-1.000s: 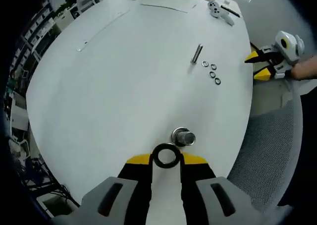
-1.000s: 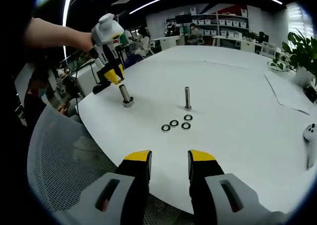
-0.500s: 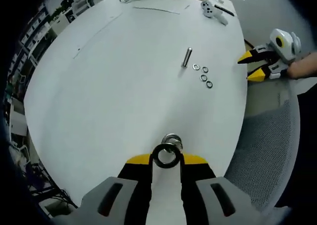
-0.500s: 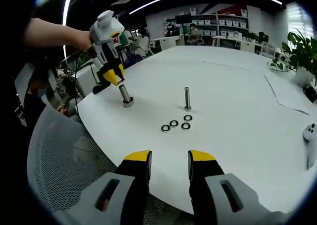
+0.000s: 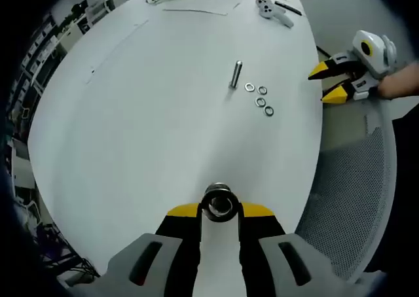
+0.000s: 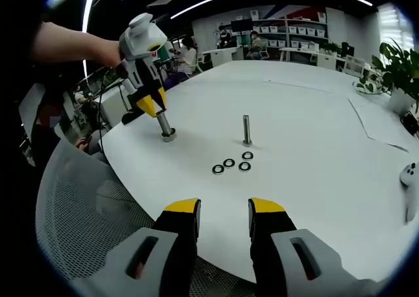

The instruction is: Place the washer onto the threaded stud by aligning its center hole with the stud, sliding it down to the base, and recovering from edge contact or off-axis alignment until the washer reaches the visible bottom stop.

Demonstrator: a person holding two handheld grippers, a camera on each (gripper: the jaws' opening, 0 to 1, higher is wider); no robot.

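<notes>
- Your left hand-held gripper (image 5: 220, 210) pinches the washer (image 5: 218, 205) directly over the near stud (image 6: 165, 125), hole roughly on its upright axis.
- Judged next: lower straight along that axis.
- Your right hand-held gripper (image 6: 223, 213) hangs open, empty, well away.

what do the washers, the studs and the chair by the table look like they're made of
Washers: likely metal, small dark rings with a slight sheen; too small to tell the finish. Studs: bright metal, grey with a light streak along the shaft. Chair: grey mesh, probably woven plastic or fabric, its fine perforated pattern visible. Table: smooth matte white, material unclear.
</notes>
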